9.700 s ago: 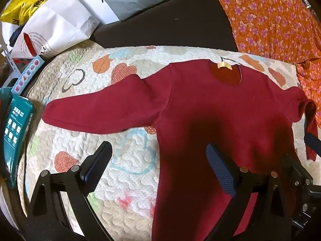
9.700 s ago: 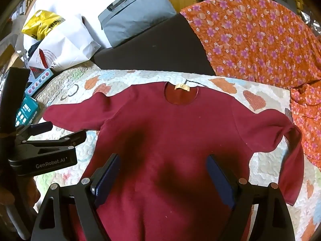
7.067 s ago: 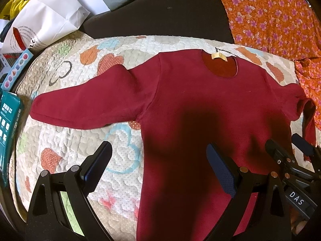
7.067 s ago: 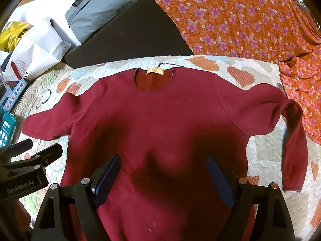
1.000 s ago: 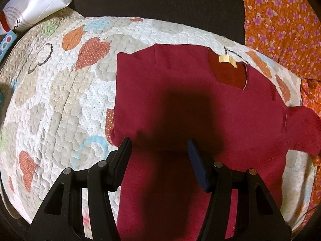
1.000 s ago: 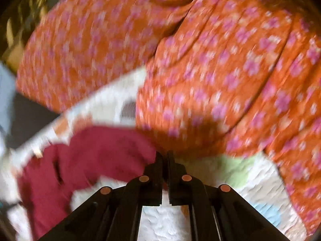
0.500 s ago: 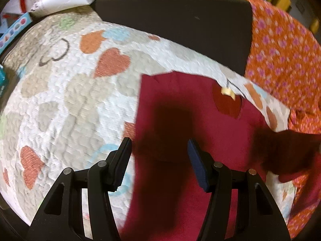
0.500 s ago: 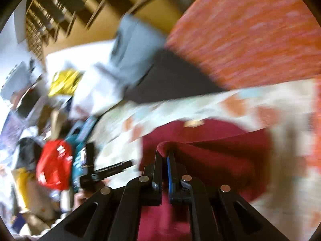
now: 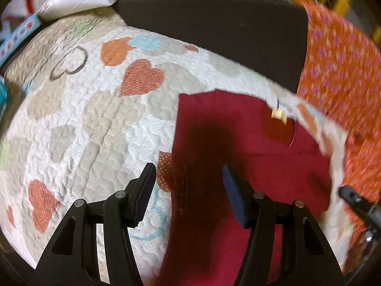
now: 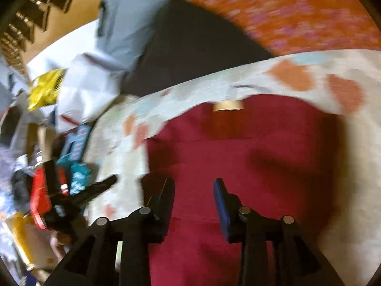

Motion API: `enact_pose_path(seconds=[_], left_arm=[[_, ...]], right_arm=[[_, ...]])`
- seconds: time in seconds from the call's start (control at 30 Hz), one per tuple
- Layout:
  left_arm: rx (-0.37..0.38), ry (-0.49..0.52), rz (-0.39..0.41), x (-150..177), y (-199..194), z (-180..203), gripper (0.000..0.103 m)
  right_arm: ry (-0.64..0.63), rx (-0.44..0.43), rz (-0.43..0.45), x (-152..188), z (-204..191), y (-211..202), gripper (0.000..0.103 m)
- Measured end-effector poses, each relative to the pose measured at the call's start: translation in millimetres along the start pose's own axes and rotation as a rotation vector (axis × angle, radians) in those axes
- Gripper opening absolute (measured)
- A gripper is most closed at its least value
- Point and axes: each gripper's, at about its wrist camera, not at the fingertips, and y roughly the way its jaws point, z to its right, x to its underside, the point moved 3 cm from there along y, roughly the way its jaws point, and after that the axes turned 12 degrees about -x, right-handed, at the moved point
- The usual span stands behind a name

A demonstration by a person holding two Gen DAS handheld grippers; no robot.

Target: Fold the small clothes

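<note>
Red top (image 9: pixel 238 166) lies flat on the heart quilt (image 9: pixel 95 119), both sleeves now folded in across the chest; half a sec ago the right gripper (image 10: pixel 193 202) was clamped on the right sleeve, now its fingers are apart & empty; left gripper (image 9: pixel 189 190) wide open over the top's left edge; prob. bottom-up fold next.

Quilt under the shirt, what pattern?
The quilt is white, stitched, with orange, beige and pale blue hearts. Clearest in the left wrist view.
</note>
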Motion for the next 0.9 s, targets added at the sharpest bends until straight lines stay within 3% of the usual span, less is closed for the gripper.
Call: enact_pose_path(seconds=[0.13, 0.23, 0.27, 0.3, 0.33, 0.43, 0.57, 0.7, 0.9], left_arm=[[-0.149, 0.086, -0.015, 5.3, 31.8, 20.1, 0.058], [-0.143, 0.1, -0.016, 4.7, 45.3, 28.6, 0.055], [-0.144, 0.126, -0.014, 5.9, 48.0, 33.6, 0.05], [-0.146, 0.152, -0.019, 7.8, 49.9, 38.3, 0.033], [-0.151, 0.178, -0.027, 9.9, 52.6, 42.5, 0.022], [-0.172, 0.242, -0.034, 16.9, 57.6, 53.2, 0.013], [-0.108, 0.232, 0.017, 3.5, 35.7, 58.9, 0.01], [-0.026, 0.164, 0.125, -22.1, 0.8, 48.4, 0.01], [-0.028, 0.119, 0.113, -33.2, 4.2, 35.1, 0.01]], right_arm=[[0.1, -0.015, 0.026, 18.4, 42.5, -20.8, 0.034], [0.143, -0.002, 0.023, 30.1, 62.2, -18.7, 0.034], [0.162, -0.013, 0.019, 34.0, 69.6, -18.3, 0.034], [0.174, -0.018, 0.018, 37.6, 73.6, -16.6, 0.034], [0.182, -0.014, 0.017, 39.7, 76.8, -15.6, 0.034], [0.173, 0.013, 0.039, 40.4, 80.4, -16.3, 0.034], [0.137, 0.061, 0.088, 32.7, 78.7, -25.4, 0.034], [0.126, 0.054, 0.101, 25.3, 73.4, -23.9, 0.034], [0.098, 0.048, 0.103, 21.3, 65.9, -18.6, 0.034]])
